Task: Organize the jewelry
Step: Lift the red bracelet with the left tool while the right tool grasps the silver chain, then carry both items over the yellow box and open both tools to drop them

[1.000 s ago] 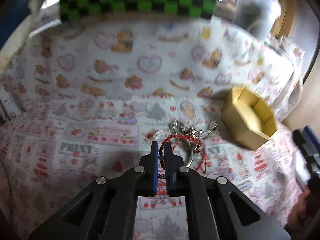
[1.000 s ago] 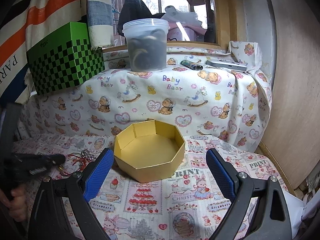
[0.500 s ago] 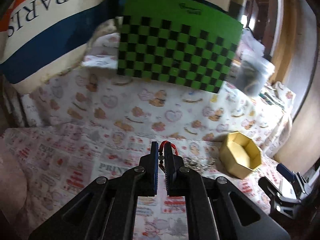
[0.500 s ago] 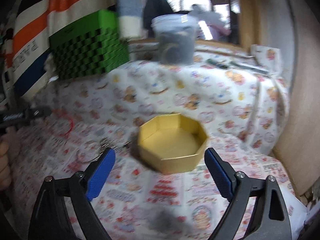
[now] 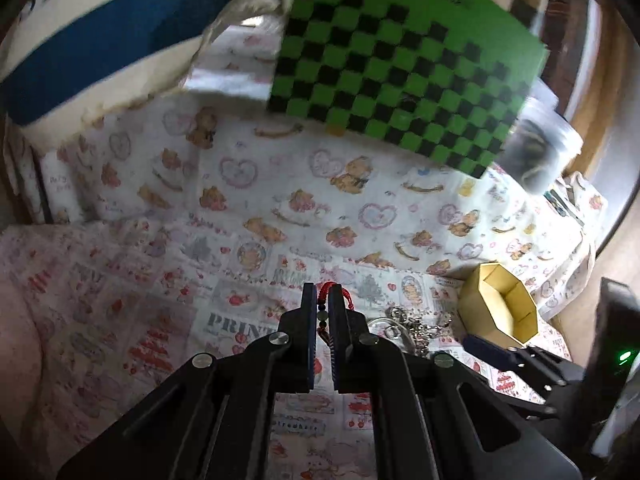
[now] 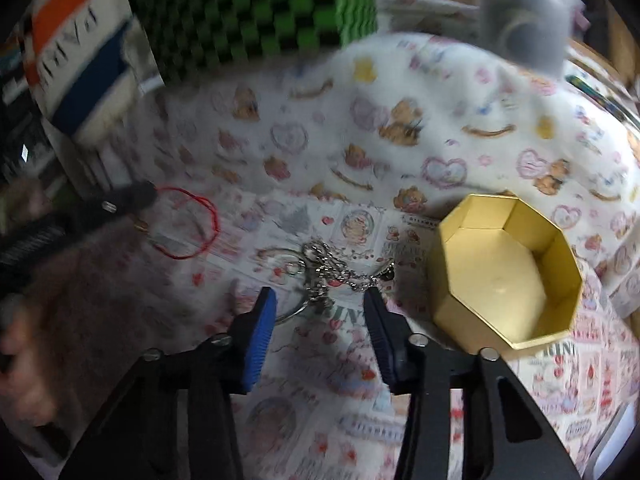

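My left gripper (image 5: 321,300) is shut on a red cord bracelet (image 5: 327,289) with dark beads, lifted above the cloth. In the right wrist view the bracelet (image 6: 208,216) hangs as a red loop from the left gripper (image 6: 140,196) at the left. My right gripper (image 6: 318,300) is open, its fingers either side of a pile of silver chain jewelry (image 6: 328,270) with a clear bangle. The pile also shows in the left wrist view (image 5: 416,326). An empty gold octagonal box (image 6: 560,264) stands to the right, and shows in the left wrist view (image 5: 480,304).
A patterned cloth (image 5: 120,280) covers the table and the raised ledge behind. A green checkered box (image 5: 400,68) and a clear plastic tub (image 5: 540,152) stand on the ledge. A striped cloth (image 6: 80,60) hangs at the left.
My left gripper has lifted the red bracelet clear of the pile. My right gripper has moved left and down over the silver jewelry, its fingers now narrower apart.
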Motion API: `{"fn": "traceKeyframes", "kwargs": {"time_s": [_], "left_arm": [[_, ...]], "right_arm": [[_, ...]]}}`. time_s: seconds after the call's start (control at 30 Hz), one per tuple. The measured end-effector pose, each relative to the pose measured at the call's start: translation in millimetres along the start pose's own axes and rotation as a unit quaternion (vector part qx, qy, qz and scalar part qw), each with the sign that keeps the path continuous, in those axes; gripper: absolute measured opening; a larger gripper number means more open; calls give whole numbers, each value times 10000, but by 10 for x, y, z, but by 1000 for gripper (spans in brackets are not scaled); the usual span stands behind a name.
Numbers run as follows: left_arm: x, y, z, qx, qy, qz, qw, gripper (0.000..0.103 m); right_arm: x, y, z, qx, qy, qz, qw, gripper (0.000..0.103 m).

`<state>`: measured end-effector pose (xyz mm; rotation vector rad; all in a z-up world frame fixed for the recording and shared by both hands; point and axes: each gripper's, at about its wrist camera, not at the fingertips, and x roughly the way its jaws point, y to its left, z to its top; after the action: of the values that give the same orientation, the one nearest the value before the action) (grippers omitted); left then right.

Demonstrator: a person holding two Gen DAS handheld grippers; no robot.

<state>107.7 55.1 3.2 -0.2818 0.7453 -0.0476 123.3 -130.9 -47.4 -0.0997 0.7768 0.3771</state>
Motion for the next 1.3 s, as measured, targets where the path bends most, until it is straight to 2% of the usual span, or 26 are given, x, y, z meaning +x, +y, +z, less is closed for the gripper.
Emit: {"fn": "traceKeyframes", "kwargs": {"time_s": [0.07,0.17,0.2,0.33,0.37,0.43,0.6,0.7,0.83,1.13,1.17,1.23,1.3], "left_arm": [[36,44,10,-58,56,6,10000,5],[58,68,20,-47,51,-27,10000,5],[56,62,20,-14,31,-51,10000,5],[2,-7,20,124,-85,-112,9998,5],[-22,-23,28,134,-124,-148,9997,5],[-86,-50,39,159,-228,-277,9992,5],[-339,-95,76,159,-659,-669,9955,5],[-532,-68,82,-95,-1093,-933,9896,5],[-709,-50,90,-269,-1437,-1118,9829,5],[-826,-177,59,-124,-1503,-1212,9811,5],[-854,-220,43,-83,-1494,-1314,9800,5],[-957,-342,2,67,-1587,-1745,9718,5],[-1062,-484,-27,323,-1798,-1971,9632,5]], "right_arm": [[85,10,28,-13,2,-40,10000,34],[181,-11,61,73,-4,-39,10000,32],[215,-21,64,118,18,-9,9999,27],[379,-83,77,275,243,282,9989,22],[390,-85,55,287,252,297,9988,16],[382,-114,48,365,232,335,9985,16],[67,-183,-11,455,49,489,9978,16],[-154,-238,-61,502,-188,576,9969,16],[-418,-360,-113,620,-553,624,9946,16],[-829,-623,-98,781,-1088,592,9892,16],[-855,-646,-103,790,-1117,576,9889,16],[-933,-690,-94,821,-1212,546,9877,16],[-1012,-774,-104,937,-1340,487,9853,16]]}}
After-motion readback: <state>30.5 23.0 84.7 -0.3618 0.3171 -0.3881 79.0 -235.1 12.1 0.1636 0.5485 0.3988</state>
